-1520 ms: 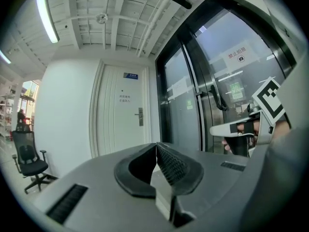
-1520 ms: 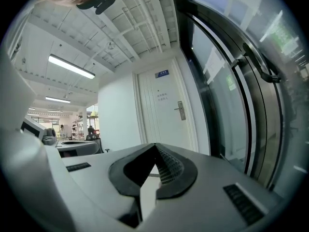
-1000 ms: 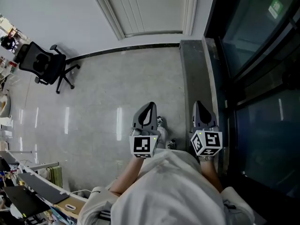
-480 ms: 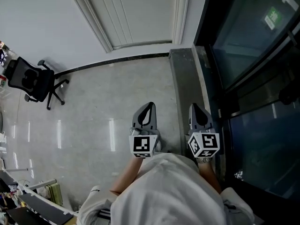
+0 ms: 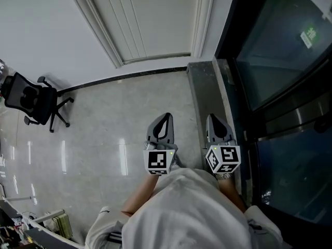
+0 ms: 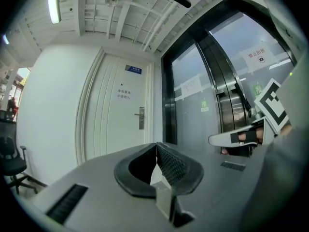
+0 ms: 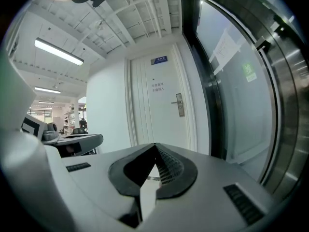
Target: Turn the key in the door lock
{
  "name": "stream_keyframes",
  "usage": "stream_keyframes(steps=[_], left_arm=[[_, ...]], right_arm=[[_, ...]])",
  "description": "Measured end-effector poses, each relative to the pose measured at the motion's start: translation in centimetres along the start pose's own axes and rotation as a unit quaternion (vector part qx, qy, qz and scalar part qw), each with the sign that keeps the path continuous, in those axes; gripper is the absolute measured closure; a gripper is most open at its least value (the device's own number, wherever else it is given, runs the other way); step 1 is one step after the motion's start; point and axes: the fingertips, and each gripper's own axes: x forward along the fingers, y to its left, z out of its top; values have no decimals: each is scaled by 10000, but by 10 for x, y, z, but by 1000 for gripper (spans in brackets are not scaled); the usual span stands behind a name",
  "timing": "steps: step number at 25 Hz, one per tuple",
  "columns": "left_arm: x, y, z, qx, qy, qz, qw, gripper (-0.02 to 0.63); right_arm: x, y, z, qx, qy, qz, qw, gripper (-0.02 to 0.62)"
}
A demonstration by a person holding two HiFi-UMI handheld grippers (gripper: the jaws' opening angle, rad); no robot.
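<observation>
A white panelled door (image 5: 150, 19) stands ahead across the floor, also seen as the door (image 6: 118, 124) and the door (image 7: 161, 110). Its metal handle and lock plate (image 6: 141, 118) sits at the door's right side, the same lock plate (image 7: 179, 105) showing in the right gripper view. No key is discernible at this distance. My left gripper (image 5: 164, 119) is shut and empty, its tips meeting (image 6: 156, 145). My right gripper (image 5: 215, 119) is shut and empty too (image 7: 155, 145). Both point level toward the door, well short of it.
A dark glass wall with metal frames (image 5: 280, 87) runs along the right. A grey stone strip (image 5: 207, 102) lines its foot. A black office chair (image 5: 31, 100) stands at the left on the glossy floor (image 5: 104, 134). A small sign (image 6: 133, 69) hangs above the door.
The door has come nearer and larger in the head view, and the chair has slid toward the left edge. Both grippers keep their place side by side, shut.
</observation>
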Motion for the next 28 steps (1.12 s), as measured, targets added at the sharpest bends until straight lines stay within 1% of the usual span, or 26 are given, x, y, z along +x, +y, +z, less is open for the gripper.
stream_keyframes(steps=[3,6,14,18,22,25,28], left_arm=[[12,22,3,20,-51,11,10000,595],[23,44,4,-32,-43,76,10000,595],[46,69,-6,-132,142,61,9998,595],[61,70,-9,-98,186,38,9998,595],[84,77,-11,-87,217,94,9997,595],[109,83,-11,-83,241,108,9996,595],[140,82,-13,-79,298,42,9995,595]], right_arm=[[22,11,5,-53,-42,41,10000,592],[42,20,7,-78,17,63,9999,592],[77,20,7,-49,149,-29,9999,593],[93,8,3,17,218,-58,9997,594],[117,-5,10,26,134,-58,9999,593],[137,-18,15,12,109,-114,9999,592],[158,-40,13,77,202,-204,9996,594]])
